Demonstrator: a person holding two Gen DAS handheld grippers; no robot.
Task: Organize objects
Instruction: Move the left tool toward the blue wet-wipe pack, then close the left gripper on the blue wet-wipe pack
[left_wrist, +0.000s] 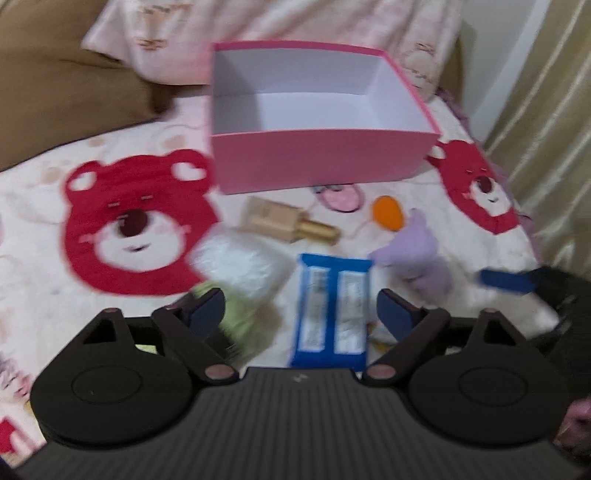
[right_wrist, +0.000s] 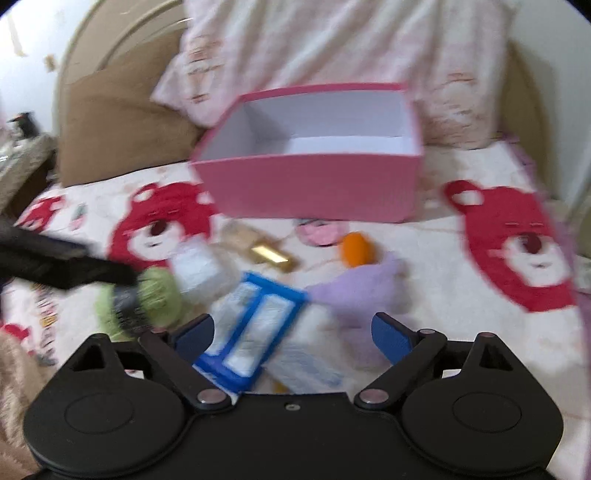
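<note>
An empty pink box (left_wrist: 325, 162) with a white inside stands on the bed. In front of it lie a beige bottle with a gold cap (left_wrist: 288, 221), an orange object (left_wrist: 388, 212), a purple plush toy (left_wrist: 417, 254), a white plastic bag (left_wrist: 240, 262), a green ball (left_wrist: 240, 317) and a blue packet (left_wrist: 332, 310). My left gripper (left_wrist: 301, 310) is open above the blue packet, pads clear of it. My right gripper (right_wrist: 293, 332) is open over the blue packet (right_wrist: 255, 325) and the purple plush (right_wrist: 362, 291), holding nothing. The frames are blurred.
A white blanket with red bear faces (left_wrist: 136, 225) covers the bed. A pale pillow (left_wrist: 295, 22) and a brown cushion (right_wrist: 122, 129) lie behind the box (right_wrist: 310, 188). A curtain (left_wrist: 546, 122) hangs at the right. A dark nightstand (right_wrist: 22, 162) stands far left.
</note>
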